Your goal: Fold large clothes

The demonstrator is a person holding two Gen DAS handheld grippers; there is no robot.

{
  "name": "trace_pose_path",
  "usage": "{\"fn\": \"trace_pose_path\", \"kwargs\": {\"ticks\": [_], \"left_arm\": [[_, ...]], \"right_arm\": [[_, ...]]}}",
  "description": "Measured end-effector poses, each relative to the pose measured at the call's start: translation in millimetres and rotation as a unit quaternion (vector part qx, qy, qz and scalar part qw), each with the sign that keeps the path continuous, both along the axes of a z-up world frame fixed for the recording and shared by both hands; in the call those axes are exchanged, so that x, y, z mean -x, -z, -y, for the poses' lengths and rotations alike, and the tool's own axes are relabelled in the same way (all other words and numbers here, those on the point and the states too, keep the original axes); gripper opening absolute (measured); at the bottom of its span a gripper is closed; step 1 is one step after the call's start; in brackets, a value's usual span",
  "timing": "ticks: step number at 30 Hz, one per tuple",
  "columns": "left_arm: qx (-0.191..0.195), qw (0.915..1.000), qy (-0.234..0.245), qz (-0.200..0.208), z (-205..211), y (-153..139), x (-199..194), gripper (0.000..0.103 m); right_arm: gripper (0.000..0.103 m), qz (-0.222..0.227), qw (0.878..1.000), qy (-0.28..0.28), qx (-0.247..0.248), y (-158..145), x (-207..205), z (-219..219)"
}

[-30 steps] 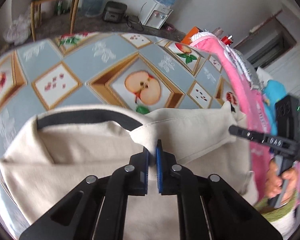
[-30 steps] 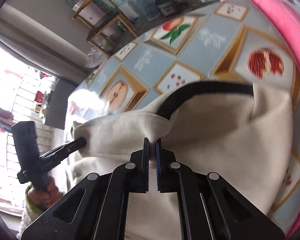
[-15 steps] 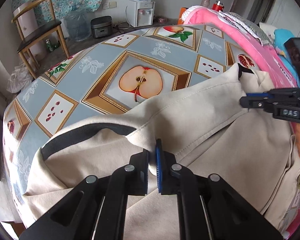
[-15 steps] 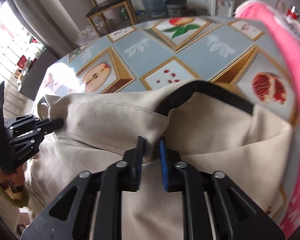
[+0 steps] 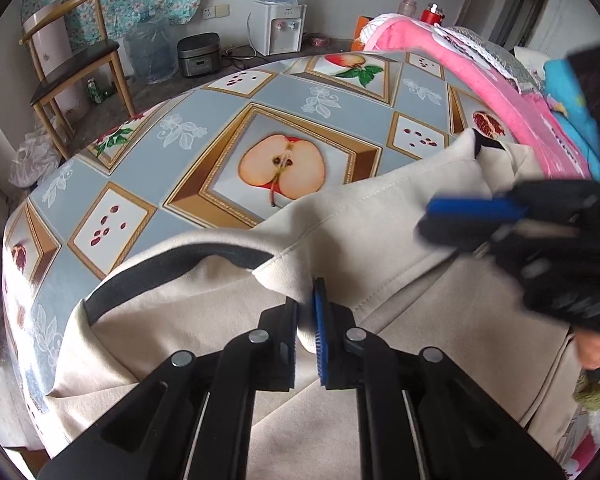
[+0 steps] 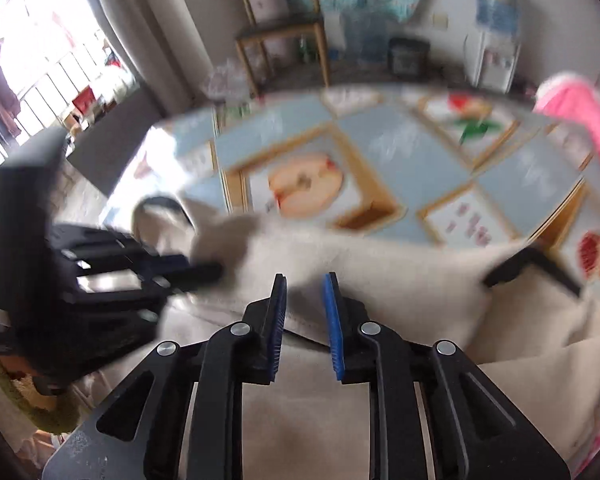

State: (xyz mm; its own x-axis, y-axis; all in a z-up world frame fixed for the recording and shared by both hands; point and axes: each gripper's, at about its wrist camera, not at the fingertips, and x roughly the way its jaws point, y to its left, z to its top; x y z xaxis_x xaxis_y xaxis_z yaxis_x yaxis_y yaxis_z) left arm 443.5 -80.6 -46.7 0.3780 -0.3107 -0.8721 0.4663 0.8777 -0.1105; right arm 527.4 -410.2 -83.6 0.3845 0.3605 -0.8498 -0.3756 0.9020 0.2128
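A large beige garment [image 5: 380, 240] with a dark collar band [image 5: 172, 268] lies folded over on a table with a fruit-print cloth [image 5: 260, 120]. My left gripper [image 5: 306, 312] is shut on a fold of the beige fabric at its near edge. My right gripper [image 6: 304, 304] is open above the garment [image 6: 380, 264], nothing between its pads. In the left wrist view the right gripper [image 5: 452, 220] hovers blurred at the right. In the right wrist view the left gripper [image 6: 204, 270] pinches the cloth at the left.
A pink blanket [image 5: 500, 80] and blue cloth [image 5: 568, 92] pile along the table's right side. Beyond the far edge stand a wooden chair [image 5: 72, 64], a water dispenser [image 5: 278, 20], a rice cooker [image 5: 198, 54] and a water jug [image 5: 150, 52].
My right gripper has opened and let go of the beige fabric, then swung left and up. The left gripper stays shut on its fold. The folded edge now lies on the table.
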Motion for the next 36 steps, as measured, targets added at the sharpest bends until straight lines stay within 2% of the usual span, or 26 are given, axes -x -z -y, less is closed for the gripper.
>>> {"fn": "trace_pose_path", "kwargs": {"ticks": [2,4,6,9,11,13,16,17,21,24,25,27,28,29,31,36], "left_arm": [[0.03,0.9993,-0.019,-0.014,-14.9,-4.9,-5.7,0.019],[0.063,0.9965,-0.052,-0.018,-35.1,-14.3,-10.6,0.02],[0.087,0.9931,-0.079,0.001,-51.2,-27.8,-11.0,0.018],[0.137,0.9886,-0.063,-0.004,-52.6,-39.7,-8.3,0.017],[0.161,0.9861,-0.032,-0.023,-40.6,-39.8,-5.6,0.017],[0.145,0.9887,0.002,-0.038,-18.6,-33.5,-0.5,0.017],[0.058,0.9969,0.016,-0.051,9.0,-9.7,1.5,0.017],[0.045,0.9973,0.01,-0.058,10.8,-1.0,-0.5,0.017],[0.081,0.9947,-0.011,-0.063,-0.2,3.5,-3.9,0.015],[0.084,0.9947,-0.007,-0.058,-3.3,5.0,-1.7,0.014],[0.082,0.9951,-0.006,-0.055,-2.0,5.2,-0.6,0.014],[0.077,0.9958,-0.007,-0.049,0.4,5.5,0.6,0.014],[0.073,0.9962,-0.008,-0.047,1.0,4.3,0.0,0.014],[0.069,0.9965,-0.007,-0.045,1.3,3.6,0.4,0.014],[0.064,0.997,-0.004,-0.043,1.6,3.3,0.9,0.014],[0.067,0.997,-0.005,-0.04,0.8,5.0,0.6,0.014]], "right_arm": [[0.019,-0.004,1.0,-0.002,-0.014,2.9,-1.3,5.6],[0.019,-0.023,0.999,-0.001,-0.028,6.2,-7.0,11.7],[0.019,-0.024,0.999,-0.007,-0.029,6.6,-7.5,13.5],[0.019,-0.022,0.999,-0.006,-0.024,5.6,-7.1,12.7],[0.019,-0.017,1.0,-0.006,-0.019,5.5,-4.6,11.4],[0.019,-0.012,1.0,-0.004,-0.016,6.8,-2.0,7.7],[0.019,-0.006,1.0,-0.008,-0.01,8.5,1.2,2.7],[0.019,-0.003,1.0,-0.011,-0.006,8.3,2.0,2.8],[0.019,0.001,1.0,-0.011,0.026,8.7,1.0,19.9],[0.015,0.001,0.998,0.041,0.043,12.0,-4.2,61.9],[0.009,-0.006,0.998,0.052,0.024,14.1,-6.4,76.8],[0.009,-0.024,0.997,0.073,-0.007,18.3,-8.9,93.9],[0.01,-0.023,0.997,0.076,-0.003,18.1,-9.4,93.5],[0.019,-0.017,0.996,0.079,0.023,16.5,-8.9,88.9],[0.024,0.0,0.996,0.08,0.046,6.6,-7.0,80.2],[0.024,0.04,0.996,0.077,0.014,-21.4,-6.5,64.1]]}}
